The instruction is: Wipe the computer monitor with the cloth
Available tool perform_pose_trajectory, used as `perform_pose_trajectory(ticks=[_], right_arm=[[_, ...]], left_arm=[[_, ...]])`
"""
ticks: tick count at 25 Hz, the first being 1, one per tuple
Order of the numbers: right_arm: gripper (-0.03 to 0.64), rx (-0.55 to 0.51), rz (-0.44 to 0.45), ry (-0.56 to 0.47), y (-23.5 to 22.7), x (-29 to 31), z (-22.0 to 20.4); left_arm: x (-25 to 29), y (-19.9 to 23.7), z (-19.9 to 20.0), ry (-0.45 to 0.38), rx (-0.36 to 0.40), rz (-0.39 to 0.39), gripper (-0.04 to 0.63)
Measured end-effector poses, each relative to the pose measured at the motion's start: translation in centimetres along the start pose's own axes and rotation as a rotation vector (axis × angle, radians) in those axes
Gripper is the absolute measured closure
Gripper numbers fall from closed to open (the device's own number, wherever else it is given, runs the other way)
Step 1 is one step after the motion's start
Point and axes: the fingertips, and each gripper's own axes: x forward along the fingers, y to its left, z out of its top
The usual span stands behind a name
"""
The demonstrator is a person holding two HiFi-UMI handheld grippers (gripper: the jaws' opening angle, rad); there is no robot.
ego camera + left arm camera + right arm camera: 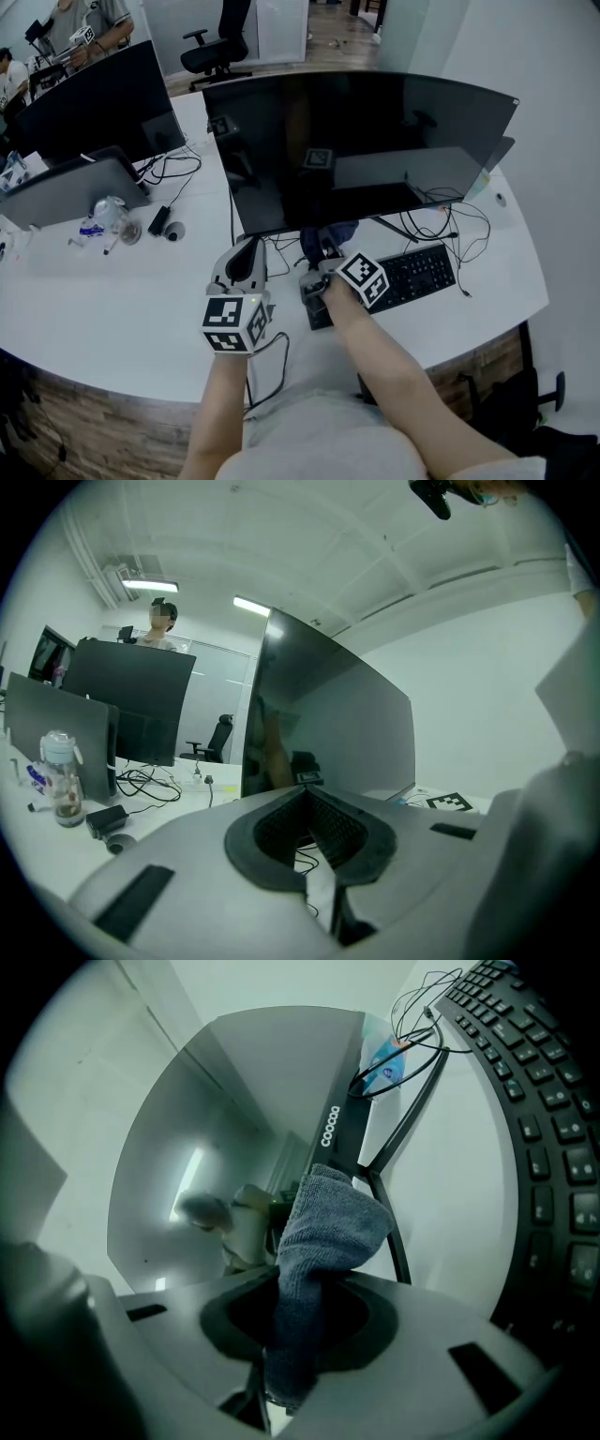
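A: Two grippers sit low over the white desk (112, 309) in front of us. What does our right one have?

B: Our right gripper (319, 269) has its jaws pinched tight on the blue-grey cloth (323, 1232). The cloth stands up out of the jaws in a bunched fold, and its free end points at the lower edge of the monitor (356, 141).

A: Is the cloth on the screen?

B: It is right at the bottom bezel, just beside the stand (389, 1213), but we can't tell whether it touches. The dark glass above it fills most of the right gripper view.

A: And our left gripper (247, 251)?

B: Its jaws are closed, pad tips meeting, with nothing between them. It hangs a little left of the other gripper, apart from the cloth, and looks along the monitor's left edge.

A: What lies around us?

B: A black keyboard (412, 274) rests on the desk just right of the right gripper, with loose cables (450, 220) behind it. Off to the left stands a second monitor (94, 103), with a clear bottle (111, 214) near it.
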Motion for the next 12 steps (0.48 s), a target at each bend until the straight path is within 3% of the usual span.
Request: perform_pose_trajectory(ticks=[12], right_arm=[[0.526,0.029,0.019,0.037,1.1,0.8,-3.6]], left_arm=[[-1.3,2.2,-0.3,-0.003,-0.008,0.045,0.586]])
